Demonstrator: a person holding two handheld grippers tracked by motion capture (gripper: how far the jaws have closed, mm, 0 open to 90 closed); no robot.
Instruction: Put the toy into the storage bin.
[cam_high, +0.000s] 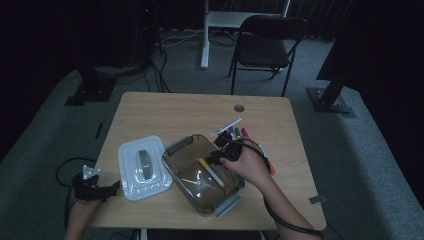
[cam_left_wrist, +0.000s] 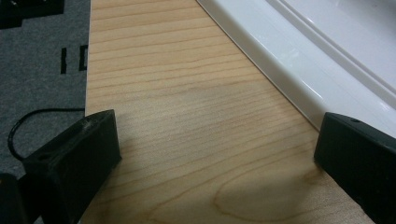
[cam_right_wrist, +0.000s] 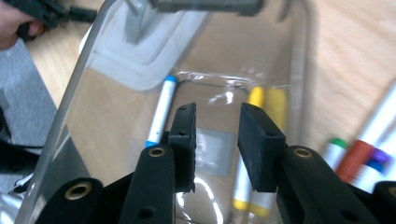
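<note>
A clear plastic container (cam_high: 171, 170) with grey end clips lies on the wooden table. Inside it are a yellow-capped marker (cam_high: 212, 172) and a blue-capped marker (cam_right_wrist: 161, 112); the right gripper view has two yellow ones (cam_right_wrist: 273, 107) side by side. My right gripper (cam_high: 213, 157) hovers over the container's far end, its jaws (cam_right_wrist: 217, 121) a little apart with nothing between them. To the container's left sits its white lid (cam_high: 142, 167). Off the table's near left corner, my left gripper (cam_high: 116, 186) is open (cam_left_wrist: 217, 135) over bare wood beside the lid's rim (cam_left_wrist: 299, 70).
Several coloured markers (cam_high: 239, 134) lie loose on the table just beyond the container, by my right hand; they also show as markers (cam_right_wrist: 359, 158) in the right gripper view. A round cable hole (cam_high: 239, 108) is at the table's far edge. A folding chair (cam_high: 265, 45) stands behind.
</note>
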